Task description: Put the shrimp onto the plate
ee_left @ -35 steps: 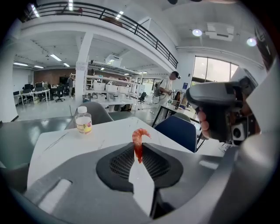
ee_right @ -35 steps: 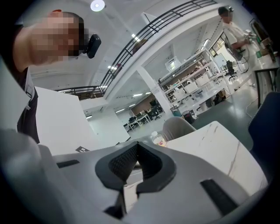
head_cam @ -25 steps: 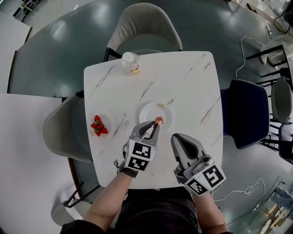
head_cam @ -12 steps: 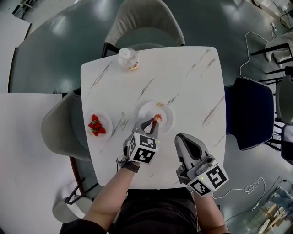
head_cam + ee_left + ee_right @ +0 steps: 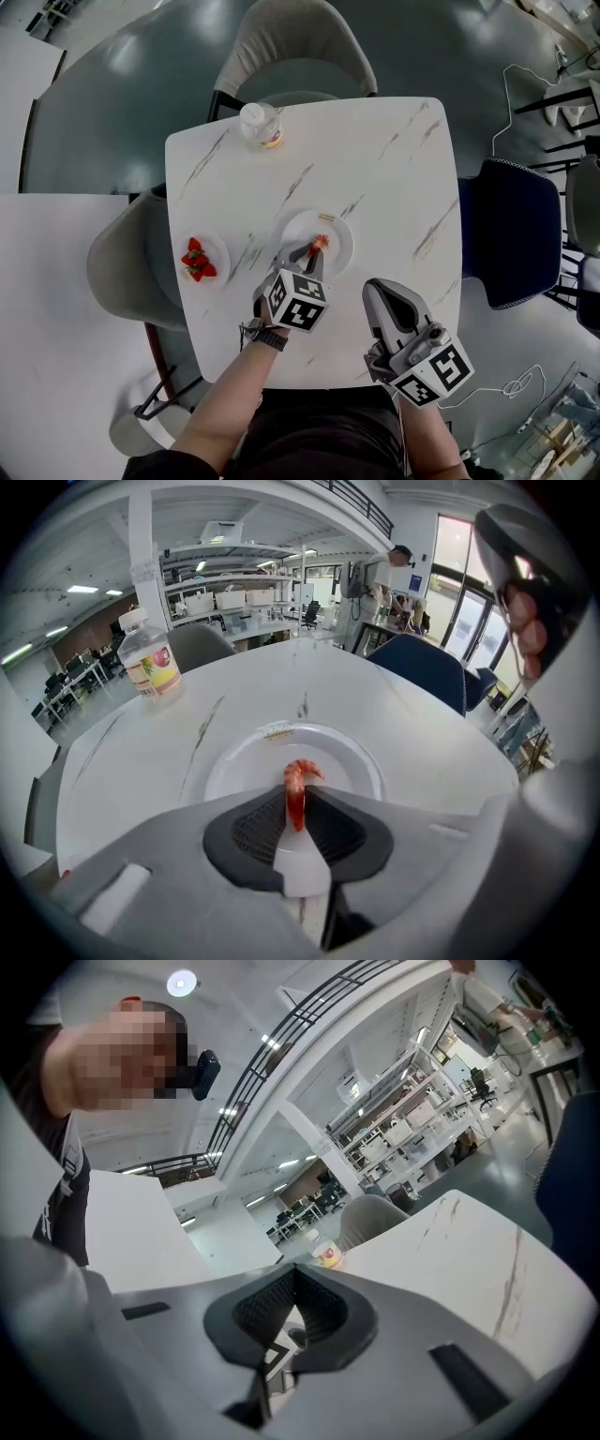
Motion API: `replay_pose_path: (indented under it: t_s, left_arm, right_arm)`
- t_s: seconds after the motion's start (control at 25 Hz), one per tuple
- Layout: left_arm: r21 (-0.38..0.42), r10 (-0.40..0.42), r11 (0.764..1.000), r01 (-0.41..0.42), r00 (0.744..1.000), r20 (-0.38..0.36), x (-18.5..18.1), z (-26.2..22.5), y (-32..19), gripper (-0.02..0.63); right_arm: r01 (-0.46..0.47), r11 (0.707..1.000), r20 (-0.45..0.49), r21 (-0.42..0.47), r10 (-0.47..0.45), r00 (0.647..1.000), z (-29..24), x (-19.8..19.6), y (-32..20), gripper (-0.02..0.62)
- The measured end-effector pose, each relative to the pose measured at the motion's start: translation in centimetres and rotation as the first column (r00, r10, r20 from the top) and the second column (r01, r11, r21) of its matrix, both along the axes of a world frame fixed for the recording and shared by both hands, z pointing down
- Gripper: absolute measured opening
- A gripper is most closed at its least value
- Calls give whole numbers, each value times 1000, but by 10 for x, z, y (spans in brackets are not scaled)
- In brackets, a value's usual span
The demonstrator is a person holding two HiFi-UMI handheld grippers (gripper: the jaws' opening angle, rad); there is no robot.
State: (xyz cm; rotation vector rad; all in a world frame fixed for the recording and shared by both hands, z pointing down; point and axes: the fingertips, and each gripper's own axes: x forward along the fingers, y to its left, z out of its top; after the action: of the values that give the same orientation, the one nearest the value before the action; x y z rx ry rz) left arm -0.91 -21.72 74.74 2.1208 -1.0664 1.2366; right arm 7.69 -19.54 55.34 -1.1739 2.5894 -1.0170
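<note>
An orange shrimp (image 5: 296, 793) hangs between the jaws of my left gripper (image 5: 296, 810), which is shut on it just above the near rim of the white plate (image 5: 347, 761). In the head view the left gripper (image 5: 307, 257) holds the shrimp (image 5: 320, 244) over the plate (image 5: 339, 234) at the table's middle. A small pale scrap (image 5: 278, 731) lies on the plate's far rim. My right gripper (image 5: 387, 302) hovers over the table's near right part, tilted upward; its jaws meet at the tips with nothing in them (image 5: 292, 1290).
A small plate of strawberries (image 5: 198, 259) sits near the table's left edge. A clear bottle with a yellow label (image 5: 261, 124) stands at the far edge. Chairs surround the white marble table (image 5: 394, 178): grey ones far and left, a navy one (image 5: 511, 230) right.
The left gripper has edged slightly forward and lower over the plate with the shrimp still in it. The right gripper has drifted a little toward me.
</note>
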Motion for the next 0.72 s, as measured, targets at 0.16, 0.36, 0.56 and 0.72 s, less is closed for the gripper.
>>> replay_pose_path:
  t_s: [0.16,0.36,0.56,0.72]
  left_arm:
    - [0,-11,1000,11,1000,-11,0,-3,-1,60]
    - [24,-61,998,62,998,-18,-11,-27,3,58]
    - [71,-98,992,104,991,-87,-20,-75,19,58]
    - [127,-82,987,98,988,-127,-25,-110,27,58]
  right_arm:
    - [24,1000,10,8,-24,1000,-4,-2,3,2]
    - [59,998,-11,16,-59,998,-9,-9,9,2]
    - [74,997,-55,24,-72,996,-25,-18,13,2]
    - [77,995,-72,60,-72,995,-51,-26,17,2]
